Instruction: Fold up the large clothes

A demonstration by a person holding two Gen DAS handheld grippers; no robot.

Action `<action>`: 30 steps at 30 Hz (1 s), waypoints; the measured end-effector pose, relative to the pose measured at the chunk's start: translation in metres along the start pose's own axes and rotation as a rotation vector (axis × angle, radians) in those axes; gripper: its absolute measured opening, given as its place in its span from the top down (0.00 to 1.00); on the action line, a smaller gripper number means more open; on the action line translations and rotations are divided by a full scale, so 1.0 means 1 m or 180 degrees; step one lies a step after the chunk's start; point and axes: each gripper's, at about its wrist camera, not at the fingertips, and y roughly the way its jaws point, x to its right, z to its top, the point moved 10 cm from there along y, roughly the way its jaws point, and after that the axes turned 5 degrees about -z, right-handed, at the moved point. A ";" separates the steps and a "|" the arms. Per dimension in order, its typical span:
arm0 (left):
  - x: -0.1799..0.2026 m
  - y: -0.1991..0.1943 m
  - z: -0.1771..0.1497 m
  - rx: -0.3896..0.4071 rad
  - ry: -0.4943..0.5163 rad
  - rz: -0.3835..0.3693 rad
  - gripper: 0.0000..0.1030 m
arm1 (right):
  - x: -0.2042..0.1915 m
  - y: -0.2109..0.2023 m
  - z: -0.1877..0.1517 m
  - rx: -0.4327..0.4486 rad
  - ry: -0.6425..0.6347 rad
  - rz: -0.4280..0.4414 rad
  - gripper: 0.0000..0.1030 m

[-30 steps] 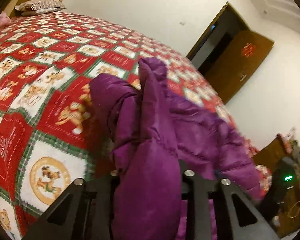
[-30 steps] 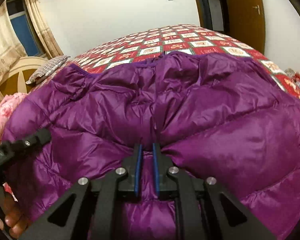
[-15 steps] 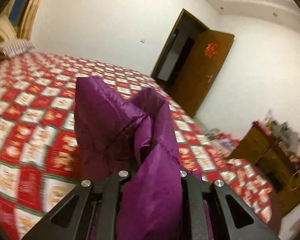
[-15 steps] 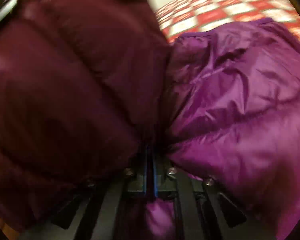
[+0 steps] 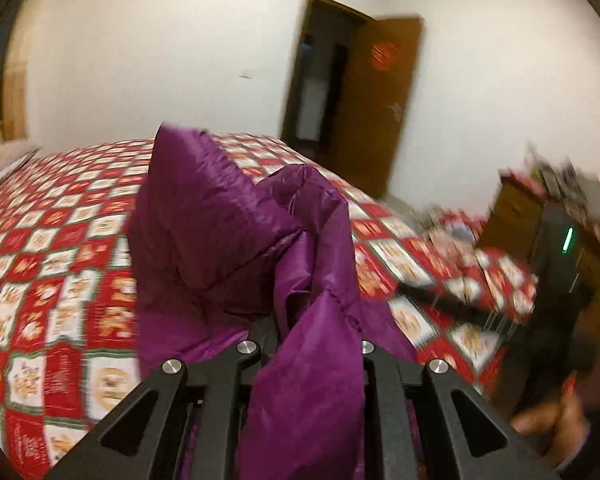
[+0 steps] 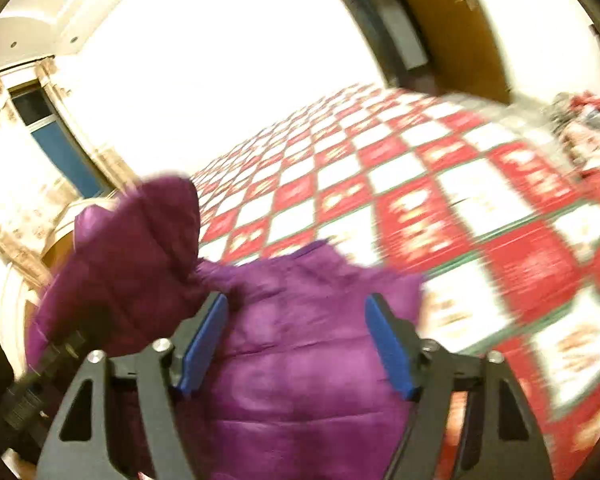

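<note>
My left tongs (image 5: pixel 316 344) pinching bunched fold of purple quilted puffer jacket (image 5: pixel 220 232), lifted over red-white checked bedspread (image 5: pixel 52 248). My right tongs (image 6: pixel 300 344) opening, blue pads clear of jacket below. Shell slick, puffy, light; I'd grab stitched seams, hems.

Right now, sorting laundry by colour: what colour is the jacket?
Purple jacket, clearest in the left wrist view.

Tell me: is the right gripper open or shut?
Opening: the right gripper has blue pads spread apart, with the purple jacket lying loose between them.
</note>
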 end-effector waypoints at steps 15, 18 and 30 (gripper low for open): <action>0.089 0.085 -0.097 -0.0652 0.0663 -0.0442 0.85 | -0.007 -0.012 0.008 -0.0167 -0.0646 0.0347 0.78; 0.084 0.075 -0.097 -0.0694 0.0608 -0.0469 0.83 | 0.000 0.024 -0.017 -0.0597 -0.0650 0.0183 0.82; 0.100 -0.028 -0.096 -0.0676 0.0760 -0.0950 0.41 | 0.033 0.067 -0.044 -0.0874 -0.0705 -0.0100 0.94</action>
